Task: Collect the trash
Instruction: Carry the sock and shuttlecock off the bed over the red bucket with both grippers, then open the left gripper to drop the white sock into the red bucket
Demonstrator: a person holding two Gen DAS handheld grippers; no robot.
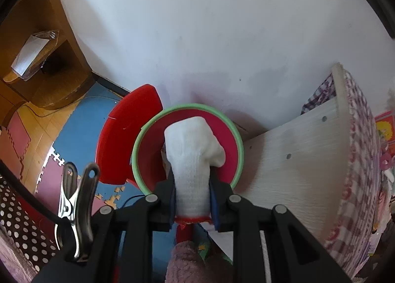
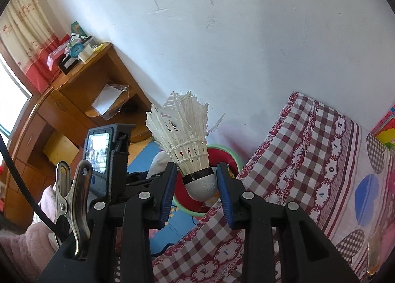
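Glove (image 1: pixel 195 159) clamped in left hand-held gripper (image 1: pixel 192 199) should be centred over bin (image 1: pixel 237 134) before release; shuttlecock (image 2: pixel 190 139) held by right hand-held gripper (image 2: pixel 197 184).

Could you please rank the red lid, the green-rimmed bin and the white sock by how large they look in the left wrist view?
1. Green-rimmed bin, largest.
2. and 3. Red lid and white sock look alike; the sock, clamped in the left gripper, is nearer the camera, so I won't rank them.

Bright daylight, seemingly from window (image 2: pixel 9 100) at left; soft shadows on wall (image 1: pixel 197 35); strong fisheye bending, dark corners.
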